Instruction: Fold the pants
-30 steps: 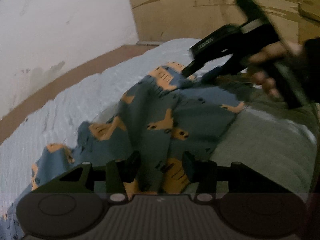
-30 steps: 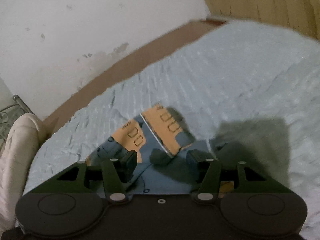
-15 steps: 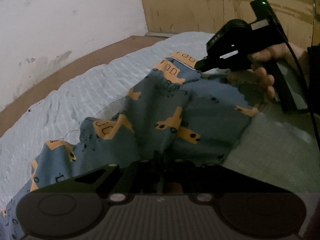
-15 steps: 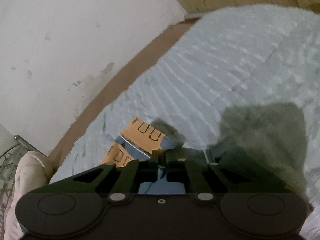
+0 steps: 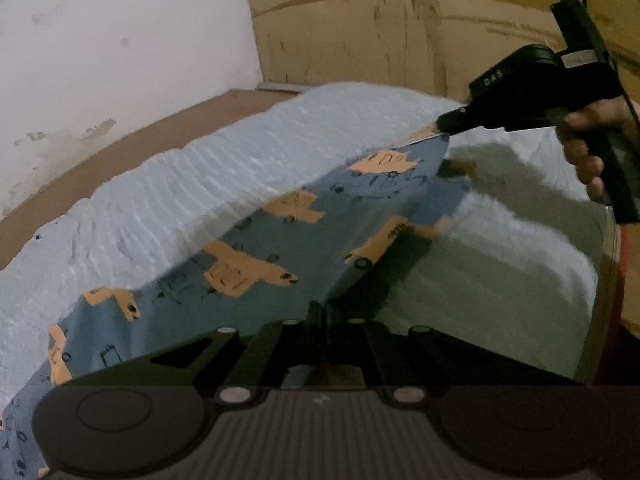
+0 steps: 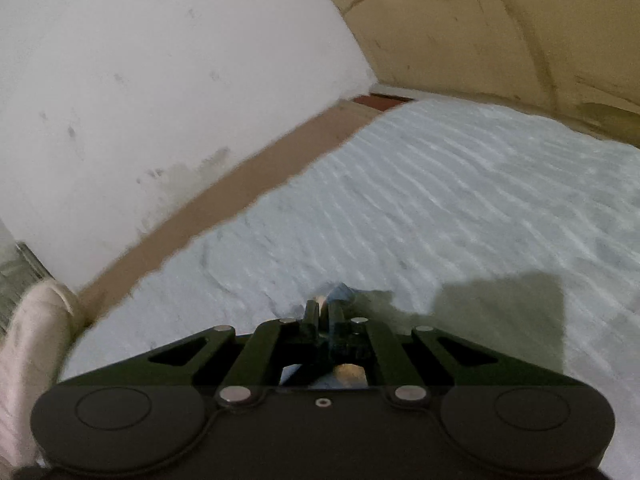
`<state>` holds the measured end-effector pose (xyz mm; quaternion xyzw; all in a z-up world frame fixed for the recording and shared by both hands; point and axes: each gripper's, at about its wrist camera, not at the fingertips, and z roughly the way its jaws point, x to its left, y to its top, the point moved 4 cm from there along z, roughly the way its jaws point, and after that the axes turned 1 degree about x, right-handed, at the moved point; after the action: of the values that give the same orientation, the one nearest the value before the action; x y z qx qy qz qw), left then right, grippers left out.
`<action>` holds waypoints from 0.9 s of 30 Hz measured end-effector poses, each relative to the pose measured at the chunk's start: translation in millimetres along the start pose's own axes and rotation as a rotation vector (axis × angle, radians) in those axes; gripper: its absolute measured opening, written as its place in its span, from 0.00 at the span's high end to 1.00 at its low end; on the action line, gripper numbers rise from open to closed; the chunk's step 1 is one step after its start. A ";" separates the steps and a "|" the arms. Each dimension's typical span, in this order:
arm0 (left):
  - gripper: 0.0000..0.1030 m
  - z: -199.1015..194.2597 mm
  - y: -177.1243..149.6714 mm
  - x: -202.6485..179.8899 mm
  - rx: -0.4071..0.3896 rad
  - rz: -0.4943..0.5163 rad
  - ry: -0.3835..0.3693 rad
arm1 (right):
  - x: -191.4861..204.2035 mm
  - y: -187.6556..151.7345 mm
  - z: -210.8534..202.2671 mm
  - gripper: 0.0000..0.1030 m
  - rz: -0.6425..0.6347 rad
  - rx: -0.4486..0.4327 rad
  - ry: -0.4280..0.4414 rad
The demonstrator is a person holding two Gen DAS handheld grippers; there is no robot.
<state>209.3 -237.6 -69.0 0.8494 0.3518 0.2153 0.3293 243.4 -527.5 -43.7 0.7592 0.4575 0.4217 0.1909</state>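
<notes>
Lower centre of the left view, the left gripper (image 5: 318, 316) is clenched on the pants (image 5: 256, 264); they stretch taut above the blue bedspread (image 5: 180, 184) toward upper right, where the right gripper (image 5: 442, 130) pinches another edge; light, limp cloth, best held at hems.

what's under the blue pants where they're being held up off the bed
Under the lifted pants lies the pale blue bedspread, darkened by shadow. Further left the fabric covers whatever lies beneath.
</notes>
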 end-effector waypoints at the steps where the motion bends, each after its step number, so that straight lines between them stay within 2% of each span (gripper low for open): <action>1: 0.99 2.3 -2.0 -3.0 0.009 0.004 0.001 | -4.9 -6.0 0.5 0.97 0.003 0.013 -0.014; 5: 0.99 6.3 -4.4 -3.7 0.023 -0.001 0.008 | -19.0 -21.5 11.3 0.98 0.026 0.042 -0.051; 8: 0.99 1.3 -1.0 -4.0 0.002 0.005 0.017 | -16.8 -19.9 5.5 1.00 0.042 0.002 -0.032; 11: 0.99 6.3 -3.5 -5.1 0.021 0.010 0.016 | -20.6 -18.1 -9.1 1.00 0.045 -0.048 -0.045; 14: 0.99 16.0 -7.2 -7.4 0.042 0.011 0.020 | -28.8 -22.9 -3.8 1.00 0.064 -0.001 -0.055; 15: 0.99 15.2 -8.9 -8.0 0.037 0.012 0.023 | -28.6 -25.9 -0.7 0.98 0.059 0.021 -0.059; 17: 0.99 12.4 -9.6 -8.1 0.030 0.011 0.022 | -28.1 -30.8 2.7 0.84 0.051 0.048 -0.044; 20: 0.99 11.8 -9.1 -6.8 0.030 0.007 0.018 | -26.3 -33.4 9.1 0.72 0.081 0.073 -0.007; 22: 0.99 13.3 -8.9 -5.8 0.035 -0.004 0.015 | -23.5 -33.3 13.8 0.70 0.078 0.080 -0.013; 25: 0.99 12.3 -8.6 -5.6 0.031 -0.013 0.019 | -21.9 -30.7 23.2 0.71 0.092 0.080 -0.046; 27: 0.99 10.6 -8.0 -5.4 0.026 -0.018 0.022 | -24.1 -27.0 28.4 0.88 0.125 0.066 -0.059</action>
<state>208.5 -241.7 -82.8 0.8478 0.3660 0.2170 0.3164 246.7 -531.7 -89.3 0.8044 0.4170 0.3947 0.1524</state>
